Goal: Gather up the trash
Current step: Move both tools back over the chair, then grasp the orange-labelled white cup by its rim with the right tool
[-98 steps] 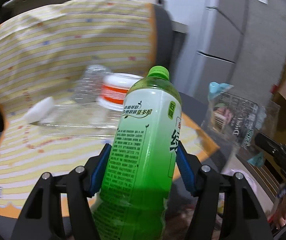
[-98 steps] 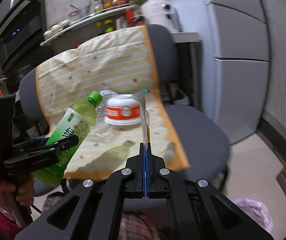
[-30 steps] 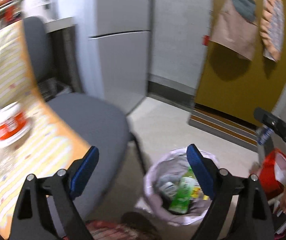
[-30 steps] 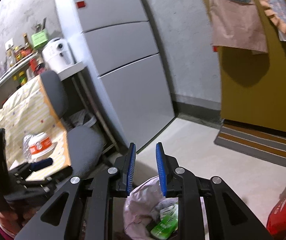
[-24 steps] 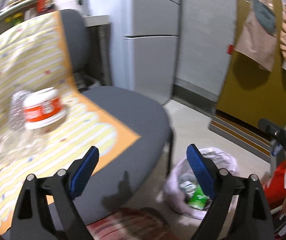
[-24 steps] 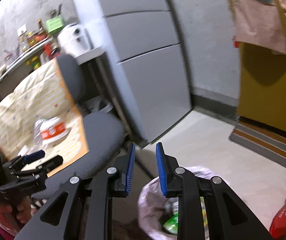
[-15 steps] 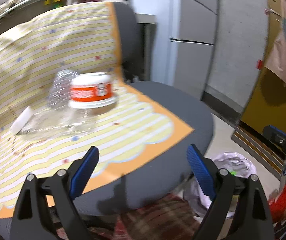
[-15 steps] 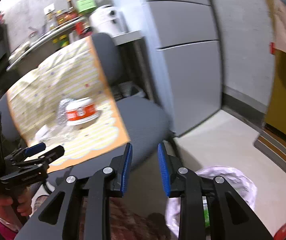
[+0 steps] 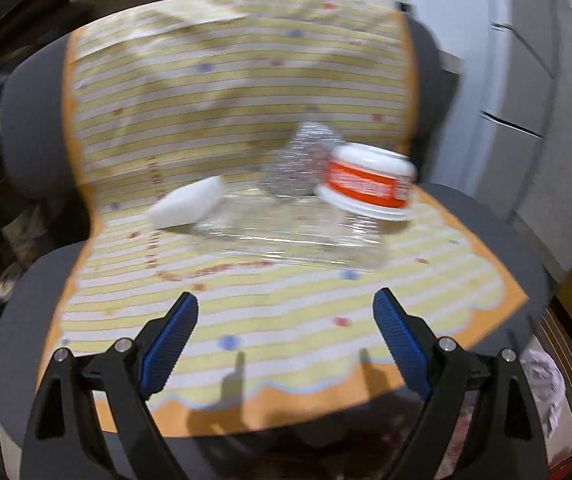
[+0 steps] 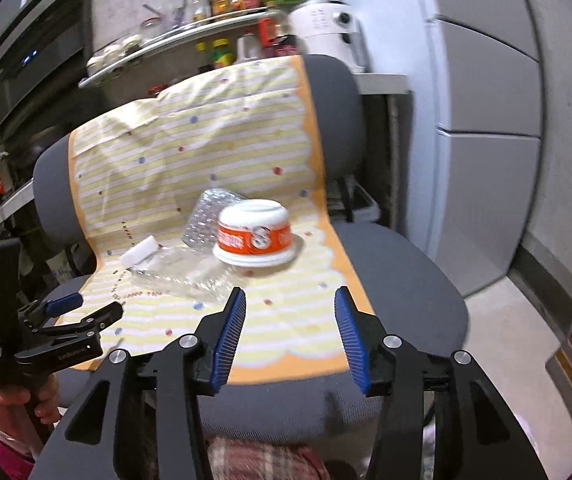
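Straight ahead of the left wrist camera, the left gripper (image 9: 285,344) stands wide open and empty over a striped cloth (image 9: 246,92) draped on an office chair (image 9: 497,240). Trash is left to collect: an upturned white-and-orange bowl (image 9: 367,186), a clear crushed bottle (image 9: 286,232) lying flat beside it, and a white scrap (image 9: 186,204). At the lower right edge, the bagged bin (image 9: 543,376) peeks in. Over on the right wrist camera, the right gripper (image 10: 289,332) holds nothing, jaws having just been opening, parted toward the bowl (image 10: 254,236).
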A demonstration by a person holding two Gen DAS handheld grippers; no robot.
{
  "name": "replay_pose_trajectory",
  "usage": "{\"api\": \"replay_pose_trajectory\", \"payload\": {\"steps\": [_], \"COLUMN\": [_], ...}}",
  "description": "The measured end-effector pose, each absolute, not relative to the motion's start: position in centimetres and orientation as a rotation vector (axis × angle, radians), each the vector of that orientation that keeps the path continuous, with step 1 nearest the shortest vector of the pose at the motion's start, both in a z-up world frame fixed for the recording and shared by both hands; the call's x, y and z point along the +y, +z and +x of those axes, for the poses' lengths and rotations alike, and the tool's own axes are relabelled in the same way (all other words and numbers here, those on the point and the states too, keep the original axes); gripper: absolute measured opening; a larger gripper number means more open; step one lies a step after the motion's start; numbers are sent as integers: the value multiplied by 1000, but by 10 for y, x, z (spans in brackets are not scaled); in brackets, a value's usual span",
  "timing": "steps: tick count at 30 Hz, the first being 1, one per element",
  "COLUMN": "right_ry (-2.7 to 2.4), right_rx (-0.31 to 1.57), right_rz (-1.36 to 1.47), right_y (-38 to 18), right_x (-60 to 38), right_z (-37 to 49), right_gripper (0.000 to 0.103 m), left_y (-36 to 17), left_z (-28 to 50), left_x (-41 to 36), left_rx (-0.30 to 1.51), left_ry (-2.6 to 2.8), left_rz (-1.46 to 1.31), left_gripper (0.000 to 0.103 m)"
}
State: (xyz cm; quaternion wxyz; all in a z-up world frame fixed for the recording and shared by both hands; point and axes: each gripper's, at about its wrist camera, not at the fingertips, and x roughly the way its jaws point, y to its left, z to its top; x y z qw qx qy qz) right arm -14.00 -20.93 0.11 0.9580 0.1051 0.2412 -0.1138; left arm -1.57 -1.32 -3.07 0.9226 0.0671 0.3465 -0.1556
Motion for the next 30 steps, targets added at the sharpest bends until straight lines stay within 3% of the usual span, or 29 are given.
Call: {"api": "replay_pose_trajectory", "payload": {"steps": [13, 21, 30], "right_ry": [-146, -223, -243], "right_rx": [562, 665, 738], "right_rz": [158, 224, 276], "right_y": [1, -34, -56], "right_x": [-217, -246, -272], "right_z": [6, 103, 80], "right_gripper": [49, 33, 30], "left_y": [-22, -41, -46], "left_z": [52, 70, 64], "left_x": [36, 36, 32], "left_rx": [724, 769, 771], "left_ry": [-142, -107, -115], "left_rz": [73, 71, 87], "left_gripper": [87, 87, 87]}}
